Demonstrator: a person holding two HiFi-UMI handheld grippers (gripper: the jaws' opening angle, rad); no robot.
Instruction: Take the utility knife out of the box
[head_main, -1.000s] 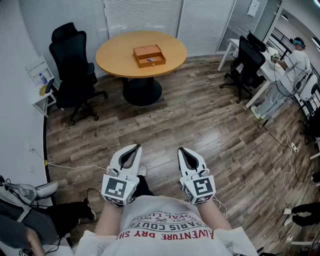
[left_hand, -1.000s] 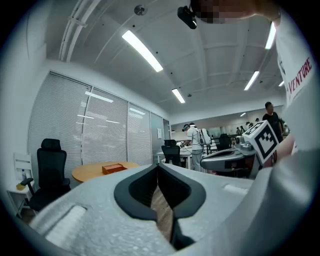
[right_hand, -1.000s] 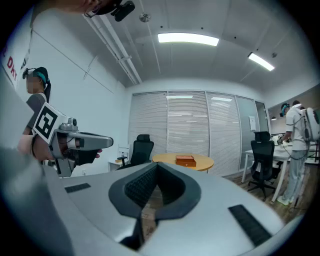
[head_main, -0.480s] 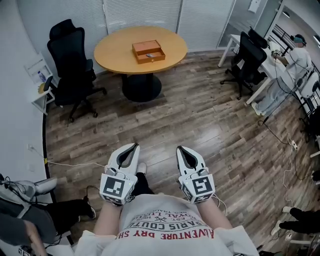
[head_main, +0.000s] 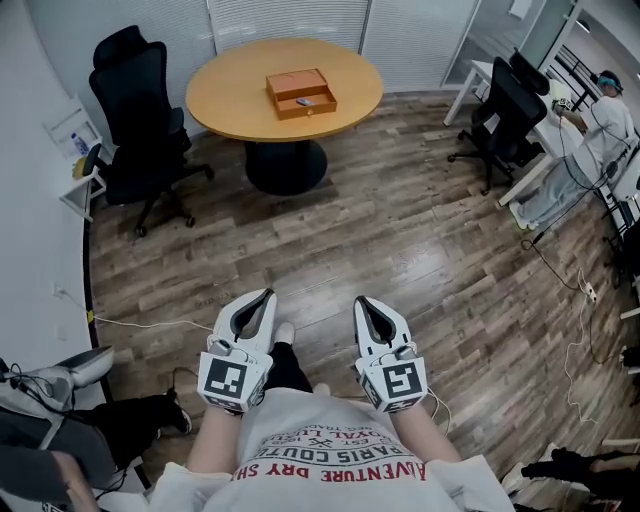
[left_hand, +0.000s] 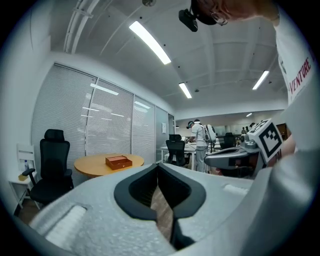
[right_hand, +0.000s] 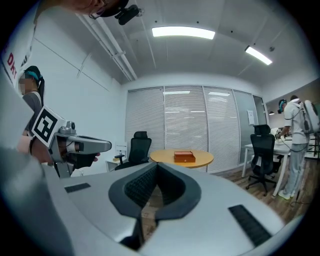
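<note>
An orange-brown box (head_main: 301, 93) lies open on the round wooden table (head_main: 230, 100) far ahead; a small pale item (head_main: 303, 101) inside it may be the utility knife, too small to tell. Both grippers are held close to my body, well short of the table, pointing toward it. My left gripper (head_main: 268, 294) is shut and empty; so is my right gripper (head_main: 361, 300). The left gripper view shows the box (left_hand: 118, 161) beyond the left gripper's (left_hand: 157, 165) meeting tips. In the right gripper view, the box (right_hand: 185, 156) sits past the right gripper's (right_hand: 157, 165) tips.
A black office chair (head_main: 140, 110) stands left of the table, with a white side shelf (head_main: 75, 150) by the wall. Another black chair (head_main: 505, 115) and a person (head_main: 600, 130) at a desk are at the right. A cable (head_main: 150, 325) crosses the wooden floor.
The table and box look slightly larger and higher in the head view, as I have moved toward them. Both grippers sit a little lower in the frame, still shut.
</note>
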